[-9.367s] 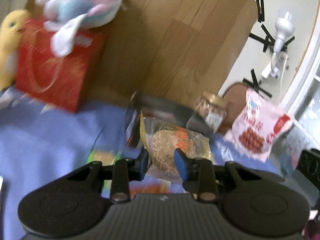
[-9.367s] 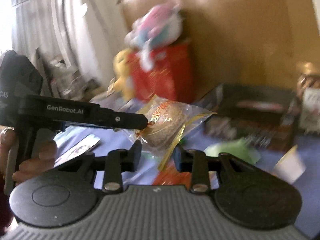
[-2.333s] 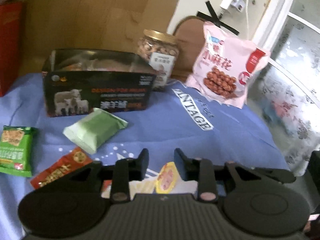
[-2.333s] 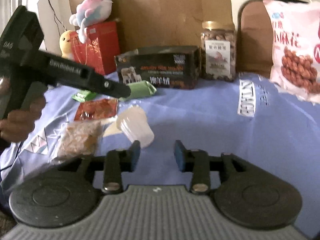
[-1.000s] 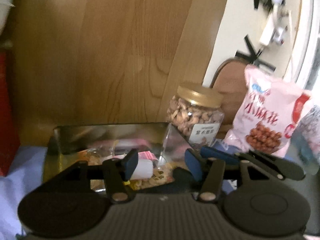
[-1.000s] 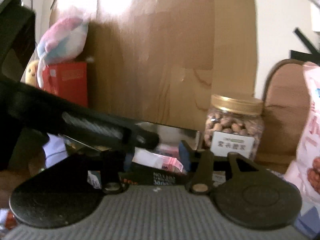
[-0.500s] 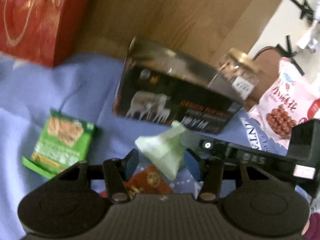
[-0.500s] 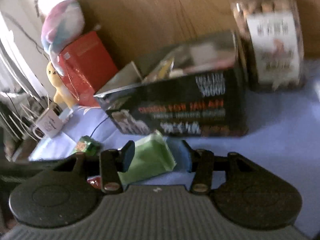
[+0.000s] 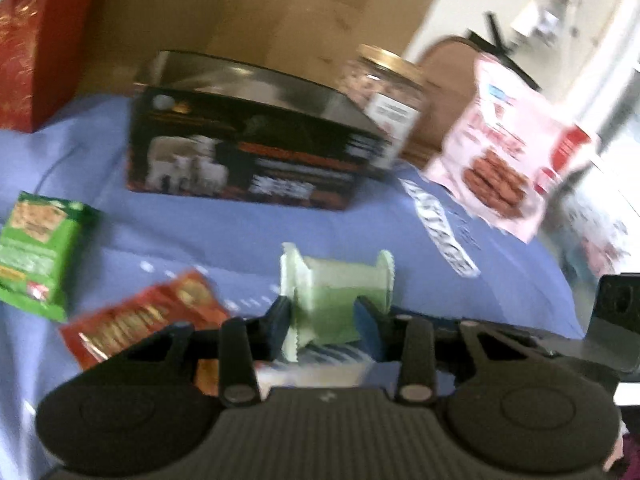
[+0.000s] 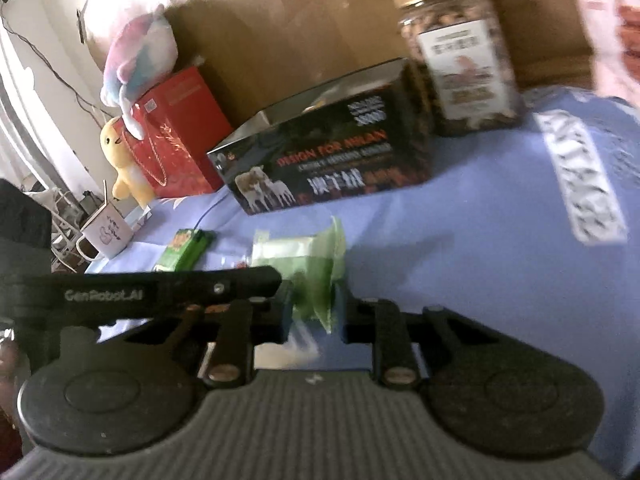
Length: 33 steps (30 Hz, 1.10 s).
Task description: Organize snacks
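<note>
A pale green snack packet (image 9: 334, 300) lies on the blue cloth (image 9: 224, 232). My left gripper (image 9: 324, 324) is open, its fingers on either side of the packet's near end. My right gripper (image 10: 314, 304) is open around the same packet (image 10: 308, 268) from the other side. The black open-top box (image 9: 248, 152) with sheep on it stands behind; it also shows in the right wrist view (image 10: 328, 168). A red packet (image 9: 148, 316) and a green packet (image 9: 34, 248) lie to the left. The frames are blurred.
A nut jar with a gold lid (image 9: 384, 92) and a pink snack bag (image 9: 508, 160) stand at the back right. A red gift bag (image 10: 176, 132), plush toys (image 10: 136, 60) and a white mug (image 10: 106, 232) are at the left. A wooden board is behind.
Both grippers have dropped from over the black box to the cloth. They now straddle the pale green packet from two sides, closer to it than half a second ago.
</note>
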{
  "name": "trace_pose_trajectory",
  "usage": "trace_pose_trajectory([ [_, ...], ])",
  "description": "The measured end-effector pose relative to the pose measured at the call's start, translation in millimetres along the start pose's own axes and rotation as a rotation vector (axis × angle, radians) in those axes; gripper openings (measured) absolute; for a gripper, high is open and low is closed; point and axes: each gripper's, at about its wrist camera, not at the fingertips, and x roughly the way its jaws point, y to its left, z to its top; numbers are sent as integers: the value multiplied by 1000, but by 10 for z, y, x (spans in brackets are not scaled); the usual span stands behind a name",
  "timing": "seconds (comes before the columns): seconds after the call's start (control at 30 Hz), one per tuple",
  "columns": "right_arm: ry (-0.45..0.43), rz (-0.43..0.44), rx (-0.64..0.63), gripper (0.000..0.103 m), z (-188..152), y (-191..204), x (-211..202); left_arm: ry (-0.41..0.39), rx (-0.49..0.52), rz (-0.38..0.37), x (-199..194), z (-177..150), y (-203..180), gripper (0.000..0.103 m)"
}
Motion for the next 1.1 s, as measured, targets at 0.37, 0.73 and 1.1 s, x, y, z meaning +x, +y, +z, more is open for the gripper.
trace_pose_trajectory([
  [0.37, -53, -95, -120, 52, -606, 158, -754, 57, 114, -116, -227, -312, -379, 42],
  [0.73, -38, -237, -392, 64, -772, 354, -569, 121, 98, -83, -74, -319, -391, 44],
  [1.1, -48, -245, -416, 64, -787, 405, -518, 88, 123, -101, -61, -425, -466, 49],
])
